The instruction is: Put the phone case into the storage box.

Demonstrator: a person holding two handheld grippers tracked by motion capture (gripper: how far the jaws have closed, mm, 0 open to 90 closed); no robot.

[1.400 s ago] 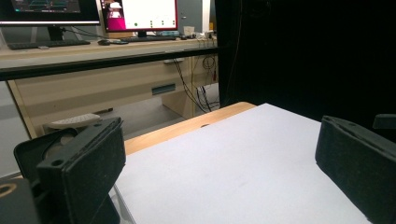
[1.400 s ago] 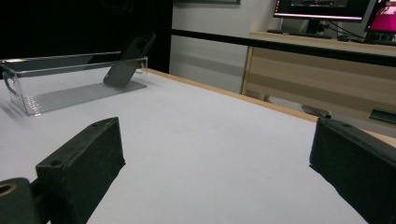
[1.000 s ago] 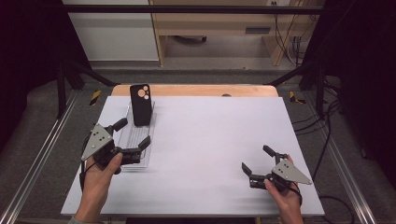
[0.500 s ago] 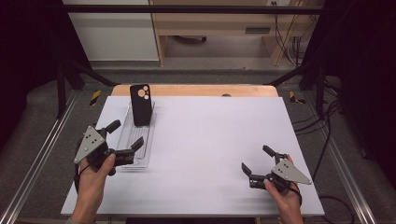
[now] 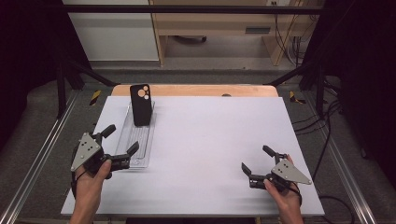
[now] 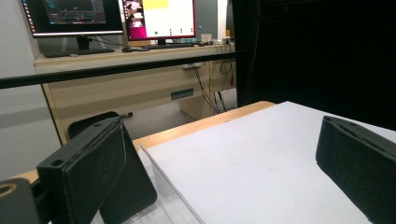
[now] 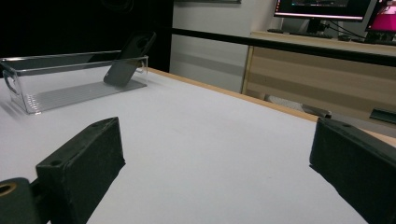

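Phone case (image 5: 141, 104): black, standing tilted at the far end of the clear tray (image 5: 135, 154), leaning against the tray's far wall. Camera cutout at the top, facing the person. The right gripper view confirms the lean: the case (image 7: 128, 58) rests its lower edge on the tray floor and its upper part on the far wall of the tray (image 7: 28, 100).

Tray: long, narrow, transparent, ribbed floor. It lies on the left part of the white table (image 5: 210, 140), its long side running away from the person.

Left gripper (image 5: 120, 142): at the near end of the tray, held in the person's left hand (image 5: 88, 184). Jaws apart, clamped on nothing. One jaw stands left of the tray, the other over its near end. In the left gripper view the case (image 6: 130, 186) shows partly behind the left jaw, with the tray wall just beside it.

Right gripper (image 5: 254, 161): near the table's right front corner, well apart from tray and case, held in the right hand (image 5: 285, 198). Jaws apart, empty, above bare table.
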